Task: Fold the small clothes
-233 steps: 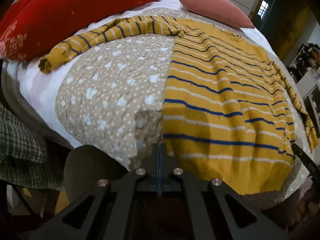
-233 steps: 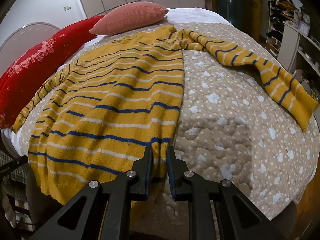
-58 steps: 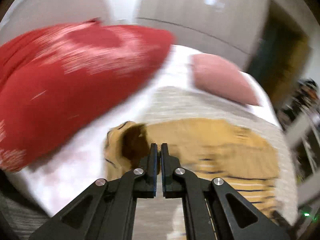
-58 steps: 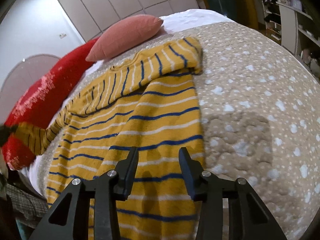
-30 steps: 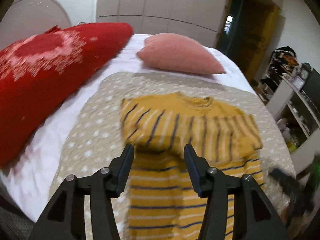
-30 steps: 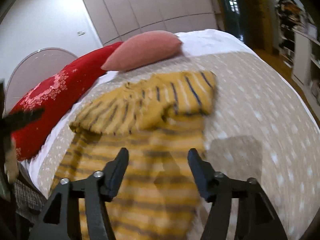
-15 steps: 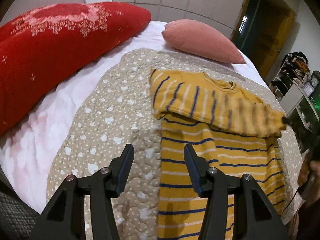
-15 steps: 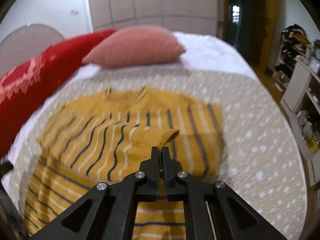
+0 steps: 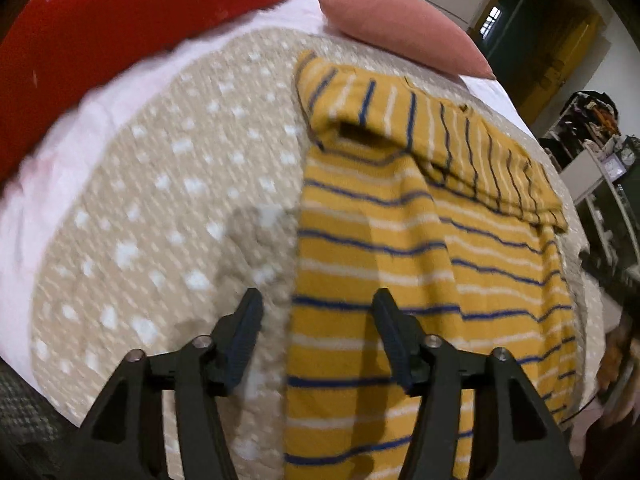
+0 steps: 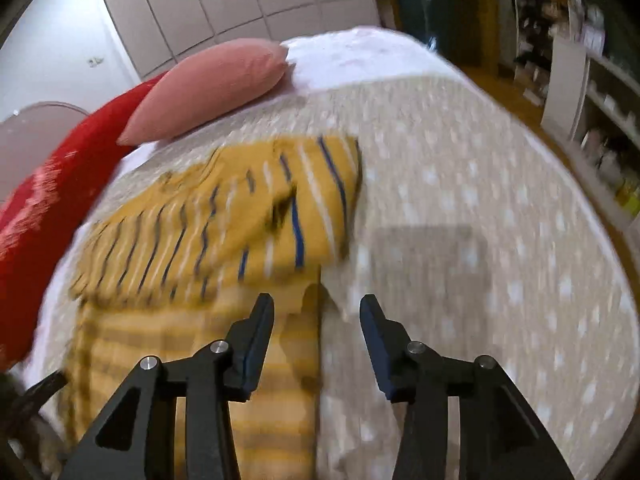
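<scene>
The mustard-yellow sweater (image 9: 420, 264) (image 10: 224, 216) with blue and white stripes lies flat on the beige dotted quilt (image 9: 168, 208) (image 10: 480, 216) covering your bed. Both sleeves are folded in across the chest, forming a band whose stripes run lengthwise against the body's crosswise stripes; the neckline sits at the far edge, near the pink pillow (image 9: 400, 32) (image 10: 208, 84). A sleeve cuff shows as a dark opening on the band in each view. The hem end of the sweater lies nearest you, below the band. The red cushion (image 9: 100, 36) (image 10: 48, 184) lies beyond the sweater's left side, on the white sheet.

Your left gripper (image 9: 316, 312) hovers above the sweater's left side edge, jaws spread wide and holding nothing, one finger over the quilt, the other over the knit. Your right gripper (image 10: 316, 316) hovers above the sweater's right side edge just below the folded band, jaws likewise spread and empty. The right wrist view is motion-blurred.
</scene>
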A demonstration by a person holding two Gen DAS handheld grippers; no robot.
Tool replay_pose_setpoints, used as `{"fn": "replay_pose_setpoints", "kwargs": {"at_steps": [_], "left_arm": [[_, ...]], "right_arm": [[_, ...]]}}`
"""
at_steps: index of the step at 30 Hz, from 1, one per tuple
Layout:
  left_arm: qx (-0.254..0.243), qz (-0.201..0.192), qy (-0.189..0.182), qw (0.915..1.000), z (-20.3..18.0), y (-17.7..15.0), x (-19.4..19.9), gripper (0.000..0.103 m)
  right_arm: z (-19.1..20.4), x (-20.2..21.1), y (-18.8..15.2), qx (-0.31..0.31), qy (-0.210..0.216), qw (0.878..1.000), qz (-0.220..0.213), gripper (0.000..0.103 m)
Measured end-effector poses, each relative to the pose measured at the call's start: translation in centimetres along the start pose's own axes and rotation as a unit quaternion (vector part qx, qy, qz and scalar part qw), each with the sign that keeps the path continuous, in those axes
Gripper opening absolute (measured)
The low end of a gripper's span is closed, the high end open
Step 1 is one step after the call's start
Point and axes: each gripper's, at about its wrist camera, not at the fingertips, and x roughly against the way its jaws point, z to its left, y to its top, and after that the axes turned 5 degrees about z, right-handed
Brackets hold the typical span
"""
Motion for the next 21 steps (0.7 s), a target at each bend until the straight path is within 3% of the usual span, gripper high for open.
{"fn": "replay_pose_setpoints", "kwargs": {"at_steps": [3,7,9,13,16,20,21], "left_arm": [[-0.002,-0.018,-0.014,0.9997,-0.4,-1.7,0.0,0.072],[-0.023,-0.016,-0.016,0.9995,-1.5,-4.0,0.5,0.073],[-0.032,-0.018,-0.021,0.9991,-2.1,-5.5,1.0,0.073],[-0.03,-0.031,-0.043,0.9982,-2.5,-8.0,2.5,0.073],[-0.008,-0.037,-0.071,0.9967,-1.9,-9.5,3.1,0.073],[-0.003,-0.04,-0.067,0.9969,-2.1,-10.8,3.2,0.073],[-0.003,-0.038,-0.059,0.9975,-2.3,-11.0,3.2,0.069]], "right_arm": [[-1.6,0.8,-4.3,-0.023,0.042,0.998,0.027,0.049],[-2.7,1.3,-9.3,-0.065,0.125,0.989,0.049,0.049],[-2.5,1.6,-11.3,-0.081,0.177,0.979,0.051,0.05],[-0.9,1.2,-14.6,-0.097,0.288,0.949,0.084,0.05],[0.2,1.2,-16.5,-0.086,0.296,0.947,0.089,0.05],[0.9,1.3,-17.7,-0.084,0.295,0.947,0.09,0.05],[1.1,1.4,-18.1,-0.083,0.291,0.949,0.088,0.05]]}}
